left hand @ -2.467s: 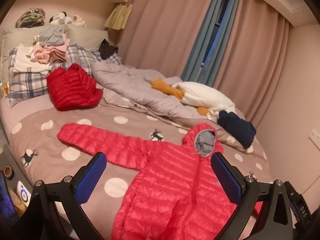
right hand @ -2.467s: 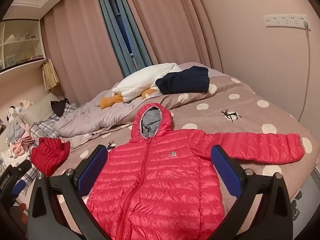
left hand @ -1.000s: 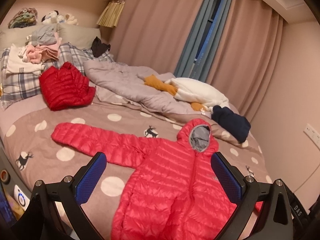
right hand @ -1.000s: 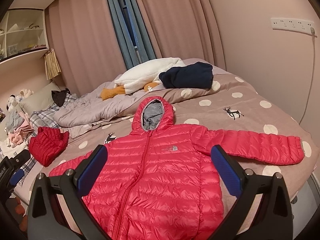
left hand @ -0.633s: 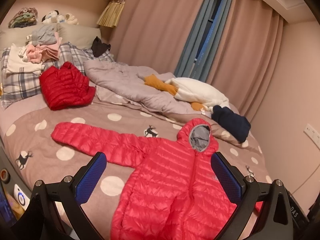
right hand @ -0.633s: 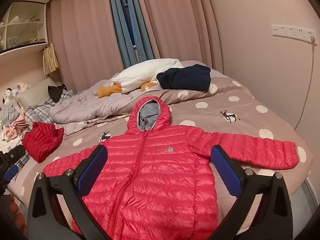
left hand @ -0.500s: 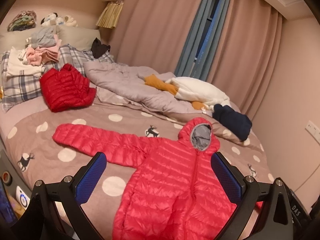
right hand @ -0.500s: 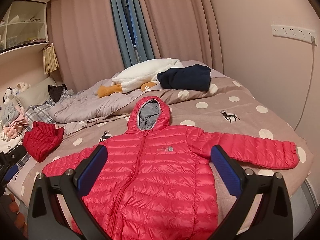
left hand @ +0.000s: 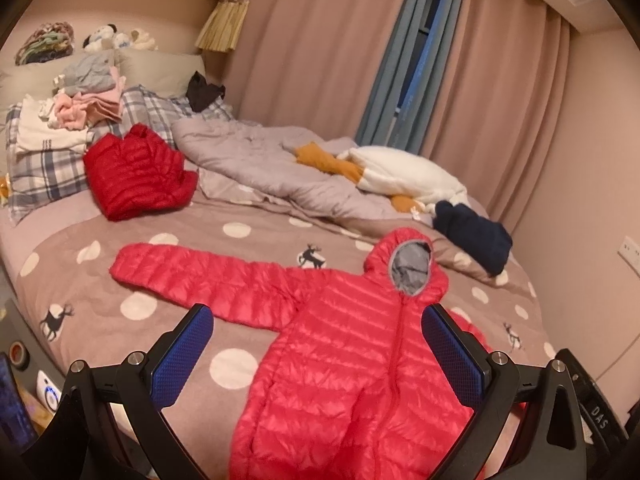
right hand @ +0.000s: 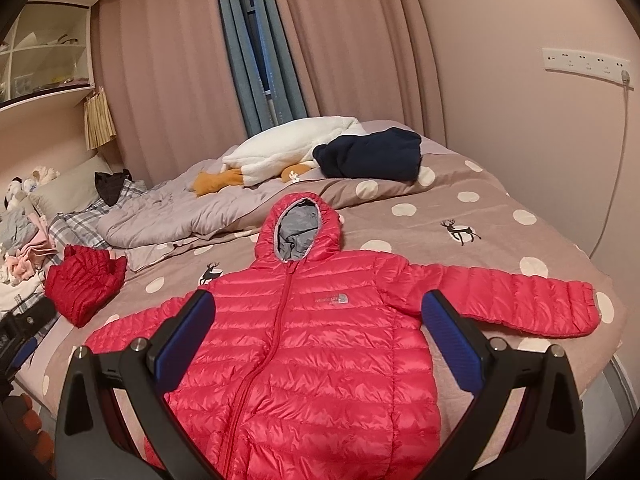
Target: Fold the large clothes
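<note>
Red hooded puffer jacket point(right hand: 316, 340) laid flat, zipped, front up on polka-dot bedspread point(right hand: 492, 216); both sleeves spread wide.
Left gripper point(left hand: 318, 356) and right gripper point(right hand: 318, 344) both gape wide above the jacket, nothing between the blue pads, no contact. Right view: hood at 12 o'clock, folded dark-red jacket point(right hand: 82, 280) at 9, navy garment point(right hand: 372, 154) near 1 beside white plush point(right hand: 288, 148).

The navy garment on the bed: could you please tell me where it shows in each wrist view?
Left wrist: navy garment right of centre, beyond the jacket hood.
Right wrist: navy garment above centre, beyond the hood.
Shared landmark: white plush beside it.
</note>
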`<state>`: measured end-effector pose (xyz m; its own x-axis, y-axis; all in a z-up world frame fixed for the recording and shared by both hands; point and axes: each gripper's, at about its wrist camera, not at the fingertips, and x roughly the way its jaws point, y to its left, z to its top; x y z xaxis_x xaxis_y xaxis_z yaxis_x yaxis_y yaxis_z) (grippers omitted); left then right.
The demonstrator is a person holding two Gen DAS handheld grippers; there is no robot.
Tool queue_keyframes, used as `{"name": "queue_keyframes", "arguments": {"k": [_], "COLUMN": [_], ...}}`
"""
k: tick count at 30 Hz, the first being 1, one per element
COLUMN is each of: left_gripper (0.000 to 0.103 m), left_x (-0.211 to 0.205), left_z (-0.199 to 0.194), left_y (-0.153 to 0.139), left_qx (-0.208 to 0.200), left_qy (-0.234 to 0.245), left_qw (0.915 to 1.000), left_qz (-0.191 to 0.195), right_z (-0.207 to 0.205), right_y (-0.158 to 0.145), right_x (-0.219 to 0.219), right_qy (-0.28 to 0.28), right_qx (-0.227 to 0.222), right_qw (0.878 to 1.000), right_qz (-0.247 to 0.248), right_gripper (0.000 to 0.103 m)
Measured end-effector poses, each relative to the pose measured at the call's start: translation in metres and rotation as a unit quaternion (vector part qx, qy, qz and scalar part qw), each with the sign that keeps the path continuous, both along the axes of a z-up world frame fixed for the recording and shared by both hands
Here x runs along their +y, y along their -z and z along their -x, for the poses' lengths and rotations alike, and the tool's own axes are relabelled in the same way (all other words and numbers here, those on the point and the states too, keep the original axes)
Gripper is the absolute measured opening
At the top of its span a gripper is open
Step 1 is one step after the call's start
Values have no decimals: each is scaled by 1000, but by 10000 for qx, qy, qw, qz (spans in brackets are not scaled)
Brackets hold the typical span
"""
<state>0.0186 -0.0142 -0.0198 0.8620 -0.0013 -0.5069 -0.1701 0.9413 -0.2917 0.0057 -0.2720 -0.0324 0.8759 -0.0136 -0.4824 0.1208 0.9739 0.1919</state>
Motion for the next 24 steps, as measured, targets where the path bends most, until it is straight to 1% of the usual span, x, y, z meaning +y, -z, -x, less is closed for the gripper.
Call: {"name": "queue_keyframes", "arguments": {"k": [3, 6, 9, 12, 15, 19, 24], "left_gripper": [103, 103, 103, 103, 103, 103, 103], "left_x": [-1, -4, -7, -6, -3, -4, -1], "left_z": [0, 1, -1, 0, 2, 0, -1], "left_y": [0, -1, -2, -2, -4, -4, -4], "left_qx": [-5, -34, -18, -16, -48, -6, -49], "left_qy": [116, 79, 143, 226, 182, 83, 187], "left_qw": [9999, 10000, 9998, 9997, 9998, 9999, 9998], "left_qz": [64, -29, -107, -42, -8, -101, -40], "right_z": [-1, 0, 1, 2, 2, 2, 1], "right_y": [0, 1, 0, -1, -1, -1, -3], "right_x": [0, 0, -1, -1, -1, 1, 5], "right_qy": [-17, -28, -12, -1, 0, -38, -60], "right_qx": [24, 24, -4, 0, 3, 41, 40], "right_qw": [10000, 10000, 10000, 10000, 10000, 10000, 10000], "right_qz": [-3, -12, -36, -18, -22, -16, -5], "right_gripper": [103, 103, 103, 103, 103, 103, 103]}}
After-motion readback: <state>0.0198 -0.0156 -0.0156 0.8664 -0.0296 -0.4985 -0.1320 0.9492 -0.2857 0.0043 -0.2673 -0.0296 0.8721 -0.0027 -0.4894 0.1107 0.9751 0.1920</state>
